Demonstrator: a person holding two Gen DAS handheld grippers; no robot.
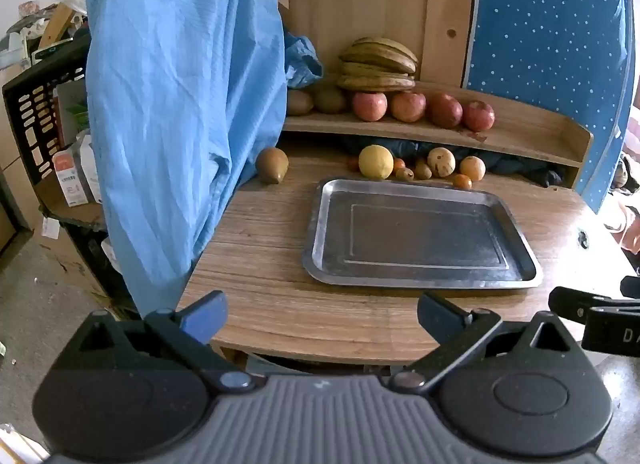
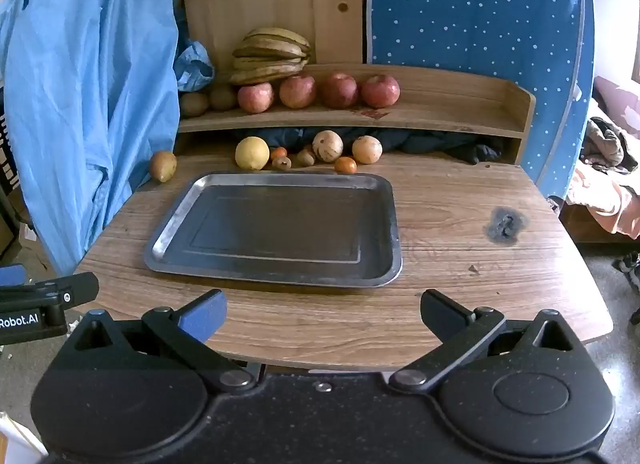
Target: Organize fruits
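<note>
An empty metal tray (image 1: pixel 420 270) (image 2: pixel 276 274) lies in the middle of the wooden table (image 1: pixel 280 304) (image 2: pixel 460 224). Behind it sit loose fruits: a yellow lemon (image 1: pixel 376 161) (image 2: pixel 252 153), a brown pear (image 1: pixel 272 165) (image 2: pixel 163 166), a speckled round fruit (image 1: pixel 441 162) (image 2: pixel 327 146), a pale orange fruit (image 1: pixel 472 168) (image 2: pixel 367 149) and small tangerines (image 1: pixel 462 182) (image 2: pixel 345 165). On the shelf (image 1: pixel 520 136) (image 2: pixel 440 112) above lie bananas (image 1: pixel 378 64) (image 2: pixel 272 54), several red apples (image 1: pixel 408 106) (image 2: pixel 298 91) and kiwis (image 1: pixel 330 99) (image 2: pixel 194 103). My left gripper (image 1: pixel 322 318) and right gripper (image 2: pixel 324 316) both hover open over the table's near edge, holding nothing.
A blue cloth (image 1: pixel 180 104) (image 2: pixel 80 96) hangs over the table's left side. A blue dotted panel (image 1: pixel 548 44) (image 2: pixel 472 4) stands at the back right. A black crate (image 1: pixel 36 120) and boxes sit on the left. A dark burn mark (image 2: pixel 505 224) scars the table's right part.
</note>
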